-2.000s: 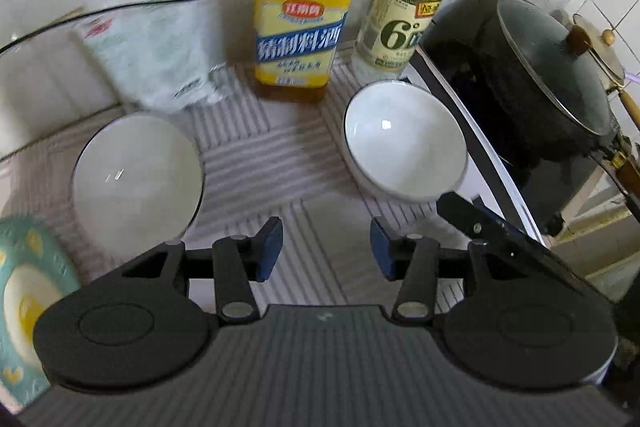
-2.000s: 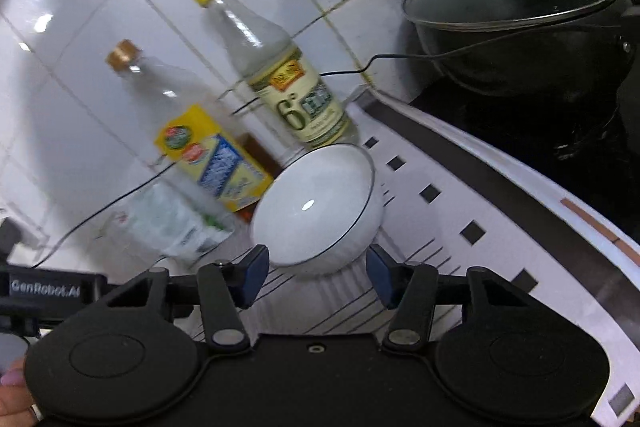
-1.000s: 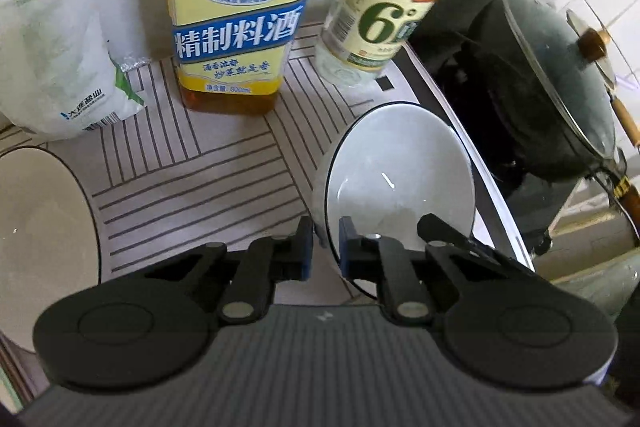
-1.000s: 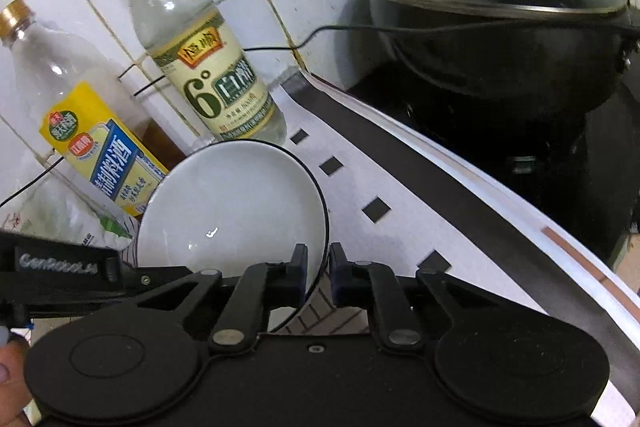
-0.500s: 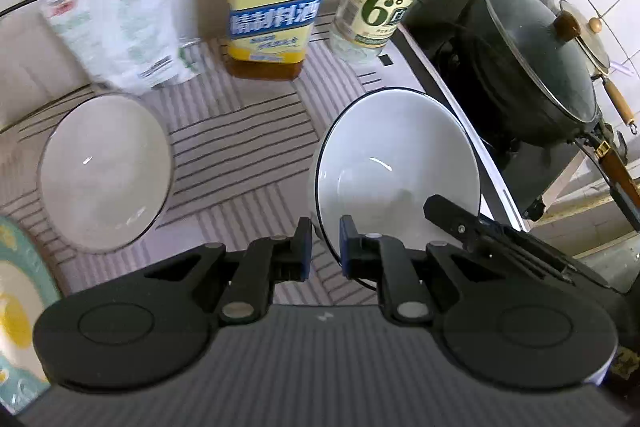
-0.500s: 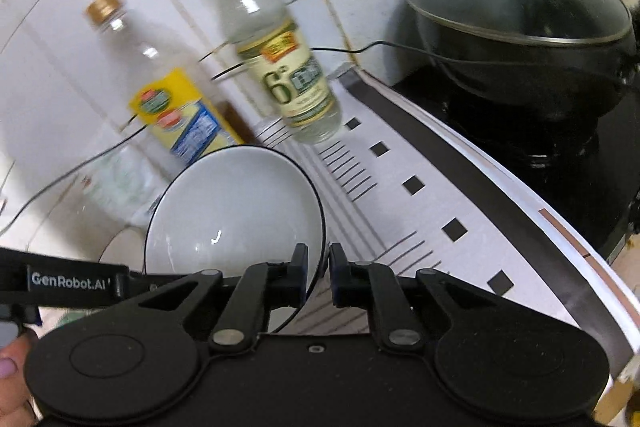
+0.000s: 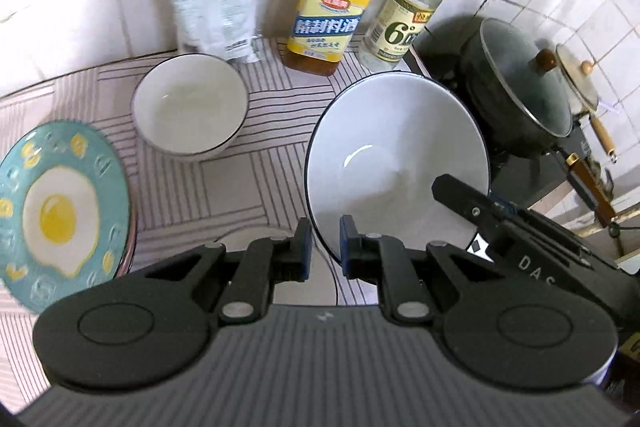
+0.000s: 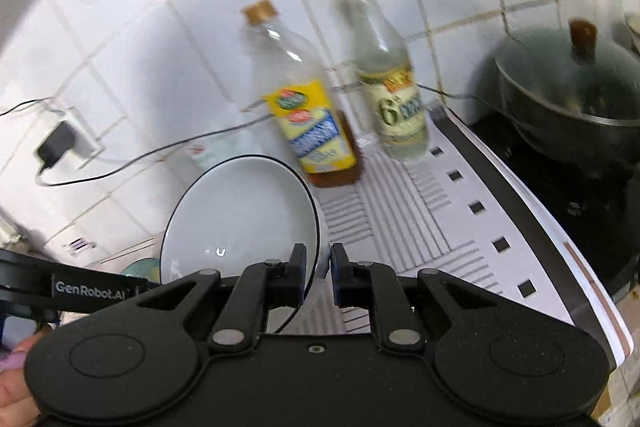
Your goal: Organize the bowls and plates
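Both grippers grip the same white bowl with a dark rim [image 7: 396,163], held lifted above the striped counter. My left gripper [image 7: 323,251] is shut on its near left rim. My right gripper [image 8: 318,275] is shut on the opposite rim; the bowl also shows in the right wrist view [image 8: 240,223]. A second white bowl [image 7: 190,107] sits on the counter at the back left. A teal plate with a fried-egg pattern [image 7: 60,215] lies at the left, on top of another dish. A further white rim [image 7: 276,267] shows just below my left gripper.
A yellow-labelled cooking wine bottle [image 7: 332,19] and a clear vinegar bottle [image 7: 412,11] stand against the tiled wall, with a white pouch [image 7: 216,7] to their left. A black lidded pot [image 7: 520,95] sits on the stove at right. A cable runs along the wall.
Both grippers closed on the right bowl's rim and lifted it off the counter. The view has pulled up and back, bringing the left bowl and the egg plate into sight.
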`<action>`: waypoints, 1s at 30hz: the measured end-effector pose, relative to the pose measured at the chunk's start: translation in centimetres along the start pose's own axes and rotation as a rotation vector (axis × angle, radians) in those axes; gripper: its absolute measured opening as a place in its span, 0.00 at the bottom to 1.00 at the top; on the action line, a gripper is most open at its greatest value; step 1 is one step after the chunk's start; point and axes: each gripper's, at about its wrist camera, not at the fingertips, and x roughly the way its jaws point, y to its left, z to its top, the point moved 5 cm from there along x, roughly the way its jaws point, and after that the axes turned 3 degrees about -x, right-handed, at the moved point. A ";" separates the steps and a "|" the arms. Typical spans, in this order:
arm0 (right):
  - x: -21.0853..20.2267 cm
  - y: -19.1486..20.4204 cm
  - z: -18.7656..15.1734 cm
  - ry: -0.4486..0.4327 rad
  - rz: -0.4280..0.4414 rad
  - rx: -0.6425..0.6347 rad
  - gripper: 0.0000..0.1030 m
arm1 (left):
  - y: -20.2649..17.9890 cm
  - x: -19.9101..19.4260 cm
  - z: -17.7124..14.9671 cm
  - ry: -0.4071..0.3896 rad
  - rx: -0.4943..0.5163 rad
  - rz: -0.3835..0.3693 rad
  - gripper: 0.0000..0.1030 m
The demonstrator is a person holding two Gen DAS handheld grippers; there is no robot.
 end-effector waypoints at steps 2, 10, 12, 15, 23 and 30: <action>-0.6 0.8 -0.1 -0.002 0.023 -0.034 0.16 | 0.5 -1.2 -0.7 -0.015 -0.016 0.008 0.12; -0.9 3.3 -1.9 0.011 0.086 -0.148 0.16 | 3.0 -2.7 -3.8 -0.015 -0.105 0.046 0.12; -0.7 3.6 -2.6 0.030 0.099 -0.153 0.16 | 3.6 -2.6 -4.5 -0.007 -0.124 0.053 0.12; -0.4 3.9 -3.4 0.046 0.113 -0.170 0.16 | 4.3 -2.4 -5.4 0.004 -0.146 0.064 0.12; 0.6 4.4 -5.5 0.080 0.103 -0.213 0.16 | 5.4 -0.7 -6.8 0.065 -0.181 0.091 0.13; 1.8 5.0 -6.8 0.096 0.065 -0.306 0.15 | 6.2 1.0 -7.2 0.123 -0.203 0.111 0.13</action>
